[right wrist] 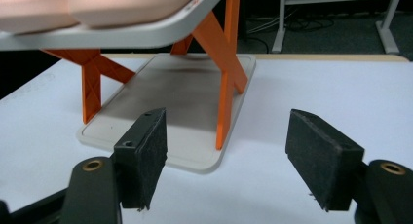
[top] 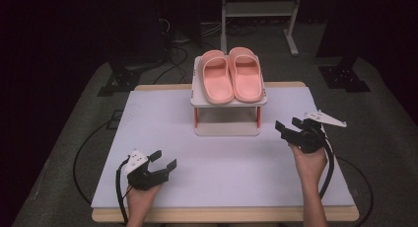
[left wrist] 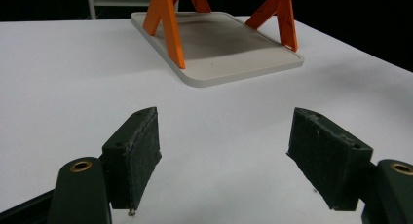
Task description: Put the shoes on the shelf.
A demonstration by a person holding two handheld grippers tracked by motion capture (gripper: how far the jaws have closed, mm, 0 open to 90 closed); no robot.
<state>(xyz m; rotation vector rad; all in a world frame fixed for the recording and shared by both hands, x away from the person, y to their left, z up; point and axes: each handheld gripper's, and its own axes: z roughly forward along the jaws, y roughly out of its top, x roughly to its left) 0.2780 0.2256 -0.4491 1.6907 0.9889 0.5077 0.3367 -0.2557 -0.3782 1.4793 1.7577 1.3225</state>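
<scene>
A pair of pink slippers point(top: 230, 74) lies side by side on the top shelf of a small white rack point(top: 199, 96) with orange legs, at the back middle of the white table. My left gripper point(top: 163, 160) is low over the table's front left, open and holding nothing; its jaws point toward the rack's bottom shelf point(left wrist: 234, 44). To the right of the rack my right gripper point(top: 288, 124) is open too, nothing between its jaws. Its camera looks at the rack's orange legs point(right wrist: 225, 83) and the underside of the top shelf, with the slippers point(right wrist: 97, 5) above.
The white mat point(top: 222, 163) covers most of the wooden tabletop. Behind the table stand a white metal frame point(top: 259, 12) and dark stands, with cables on the floor. A black cable point(top: 329, 168) loops from the right gripper.
</scene>
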